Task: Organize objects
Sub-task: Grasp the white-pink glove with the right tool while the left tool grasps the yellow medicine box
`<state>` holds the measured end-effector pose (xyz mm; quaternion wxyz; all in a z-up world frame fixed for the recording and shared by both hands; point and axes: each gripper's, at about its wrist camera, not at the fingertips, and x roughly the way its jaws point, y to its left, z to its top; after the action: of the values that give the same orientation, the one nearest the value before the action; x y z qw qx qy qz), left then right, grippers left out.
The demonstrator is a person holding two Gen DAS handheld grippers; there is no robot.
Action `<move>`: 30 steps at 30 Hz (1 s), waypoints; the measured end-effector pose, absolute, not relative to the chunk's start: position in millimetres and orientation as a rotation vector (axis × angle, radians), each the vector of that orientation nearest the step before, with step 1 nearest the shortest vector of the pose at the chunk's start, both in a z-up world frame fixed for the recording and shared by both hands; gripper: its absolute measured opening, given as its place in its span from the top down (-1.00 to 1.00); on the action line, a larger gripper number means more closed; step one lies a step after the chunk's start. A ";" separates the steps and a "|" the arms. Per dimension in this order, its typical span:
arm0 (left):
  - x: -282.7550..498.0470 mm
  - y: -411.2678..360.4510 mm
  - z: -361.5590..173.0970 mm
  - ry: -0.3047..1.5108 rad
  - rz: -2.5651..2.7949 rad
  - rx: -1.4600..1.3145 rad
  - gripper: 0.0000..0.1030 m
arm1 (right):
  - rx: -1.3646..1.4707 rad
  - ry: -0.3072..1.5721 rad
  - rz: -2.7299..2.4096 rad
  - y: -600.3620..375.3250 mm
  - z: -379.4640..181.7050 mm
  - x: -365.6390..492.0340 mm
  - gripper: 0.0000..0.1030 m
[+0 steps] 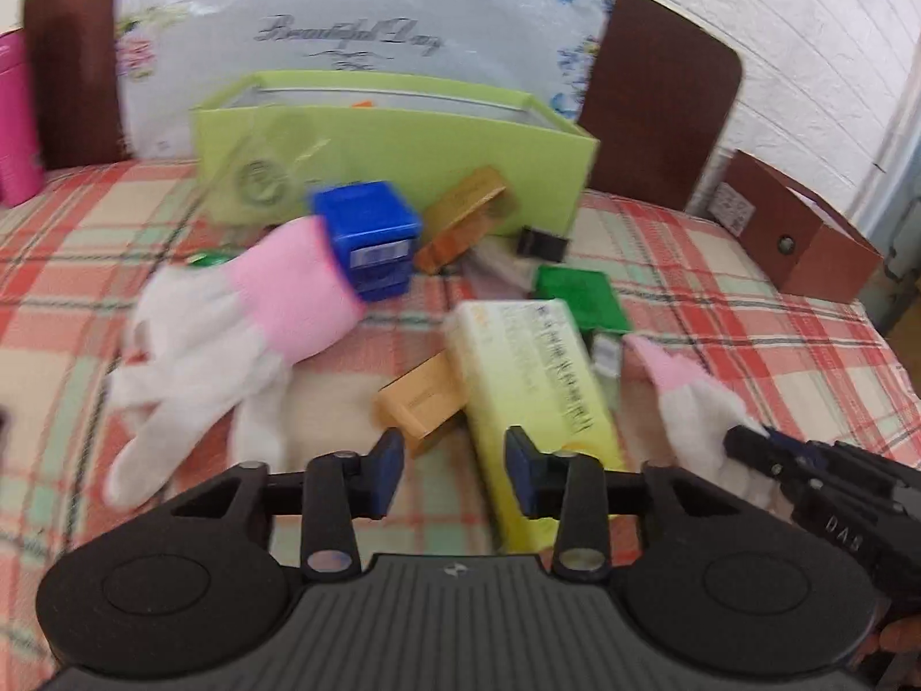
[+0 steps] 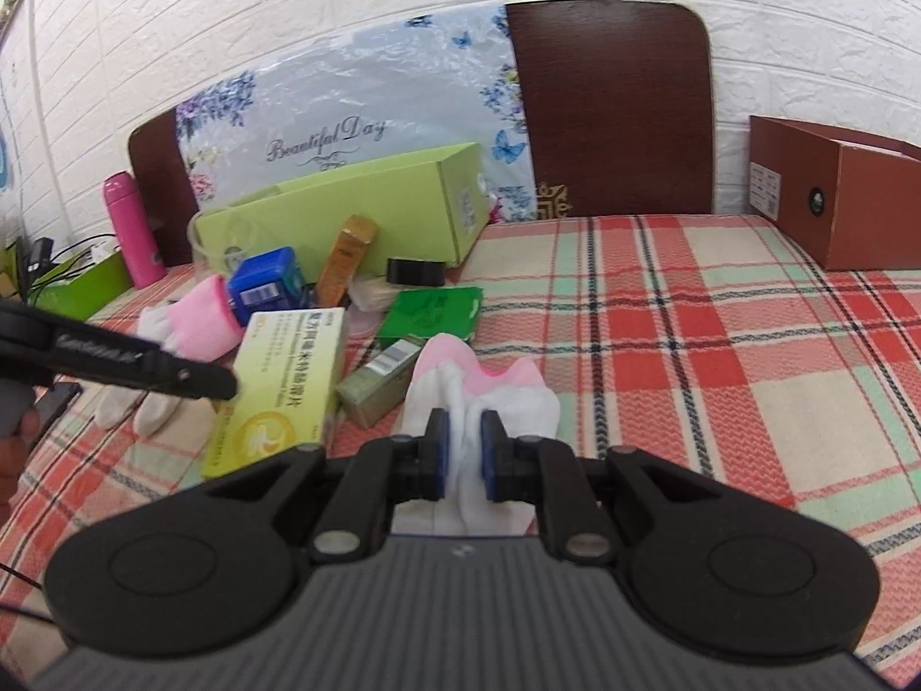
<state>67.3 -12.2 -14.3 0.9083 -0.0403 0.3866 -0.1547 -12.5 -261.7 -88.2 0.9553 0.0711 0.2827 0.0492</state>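
Cursive script reading "Beautiful Day" runs across the pale floral sheet [image 2: 345, 115] that leans against the headboard, with butterflies and flowers printed around it. The letters "DAS" stand in white on the black body of the right gripper [image 1: 742, 449], seen from the left wrist view. The yellow-green medicine box [image 2: 282, 386] lying on the plaid bedding carries lines of Chinese characters, too small to read. The blue box [image 2: 265, 285] bears a white barcode label, its digits unreadable.

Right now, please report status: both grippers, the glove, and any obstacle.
Right gripper shut on white-pink glove. Left gripper open, over yellow box, nothing gripped. Second glove lies in the clutter.
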 end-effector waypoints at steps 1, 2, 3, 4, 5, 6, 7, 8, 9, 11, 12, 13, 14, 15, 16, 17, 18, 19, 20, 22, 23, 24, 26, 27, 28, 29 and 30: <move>62.2 -9.1 -13.5 0.790 -0.289 -0.104 -0.35 | 0.143 0.576 0.104 -260.3 -88.8 -12.7 0.77; 58.6 -8.0 -12.0 0.776 -0.259 -0.131 -0.45 | 0.138 0.579 0.106 -258.0 -89.5 -12.5 0.74; 56.6 -9.2 -9.9 0.763 -0.242 -0.156 -0.53 | 0.137 0.581 0.102 -256.4 -90.2 -12.0 0.72; 56.5 -13.3 -8.0 0.753 -0.242 -0.173 -0.53 | 0.138 0.582 0.096 -255.9 -90.9 -11.3 0.72; 58.0 -19.4 -6.6 0.748 -0.253 -0.184 -0.53 | 0.139 0.584 0.092 -256.3 -91.3 -10.4 0.70; 60.1 -28.1 -6.5 0.749 -0.263 -0.181 -0.54 | 0.141 0.585 0.090 -256.7 -91.2 -10.1 0.66; 61.8 -37.9 -7.1 0.752 -0.267 -0.167 -0.54 | 0.144 0.584 0.087 -257.0 -90.7 -10.7 0.60; 63.0 -48.8 -8.8 0.750 -0.267 -0.141 -0.54 | 0.147 0.580 0.083 -258.0 -90.5 -12.7 0.56; 63.8 -59.6 -11.4 0.743 -0.268 -0.110 -0.54 | 0.150 0.577 0.079 -259.5 -90.1 -13.9 0.47; 67.4 -80.5 -18.9 0.733 -0.268 -0.036 -0.54 | 0.157 0.574 0.064 -263.0 -90.4 -16.6 0.37; 70.0 -89.7 -23.1 0.737 -0.265 -0.003 -0.54 | 0.164 0.577 0.058 -265.0 -91.1 -17.4 0.35; 73.0 -97.0 -27.7 0.743 -0.264 0.024 -0.56 | 0.171 0.580 0.055 -266.6 -91.8 -17.9 0.34; 76.2 -104.0 -33.0 0.750 -0.261 0.059 -0.58 | 0.182 0.585 0.053 -268.5 -92.9 -18.4 0.34; 79.8 -108.1 -39.5 0.759 -0.255 0.102 -0.59 | 0.190 0.590 0.054 -270.1 -93.6 -18.6 0.32; 82.8 -109.4 -46.0 0.773 -0.257 0.134 -0.58 | 0.197 0.592 0.052 -271.0 -94.4 -18.8 0.30; 85.2 -104.6 -51.4 0.789 -0.288 0.124 -0.53 | 0.199 0.593 0.050 -271.2 -94.9 -19.1 0.28; 84.3 -96.2 -52.8 0.786 -0.318 0.080 -0.47 | 0.200 0.593 0.050 -271.0 -95.1 -19.7 0.28; 82.6 -88.6 -51.3 0.793 -0.343 0.066 -0.44 | 0.201 0.593 0.052 -271.0 -94.9 -19.8 0.28; 78.5 -81.8 -48.4 0.808 -0.375 0.074 -0.44 | 0.201 0.593 0.056 -270.7 -95.1 -19.9 0.28; 65.2 -67.0 -44.4 0.813 -0.421 0.083 -0.43 | 0.197 0.595 0.059 -270.5 -95.3 -19.3 0.16; 59.1 -57.6 -44.3 0.818 -0.428 0.093 -0.43 | 0.192 0.596 0.060 -270.2 -95.3 -18.8 0.14; 53.3 -48.7 -45.1 0.827 -0.414 0.099 -0.43 | 0.186 0.594 0.061 -269.9 -95.4 -18.7 0.12; 43.5 -33.3 -46.2 0.835 -0.350 0.110 -0.43 | 0.181 0.592 0.066 -269.4 -95.5 -17.6 0.06; 39.5 -28.5 -45.0 0.827 -0.321 0.114 -0.46 | 0.179 0.594 0.068 -268.7 -96.0 -16.7 0.02; 36.5 -25.4 -43.1 0.813 -0.295 0.119 -0.49 | 0.175 0.597 0.070 -267.3 -96.7 -15.6 0.01; 33.8 -23.3 -41.0 0.796 -0.282 0.122 -0.51 | 0.170 0.600 0.071 -265.8 -97.2 -14.1 0.01; 33.8 -22.6 -37.8 0.777 -0.279 0.120 -0.55 | 0.167 0.602 0.071 -264.7 -97.3 -13.4 0.01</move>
<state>33.8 -22.6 -37.8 0.9141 0.0584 0.3775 -0.1357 -13.4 -264.7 -97.3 0.9510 0.0821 0.2961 0.0350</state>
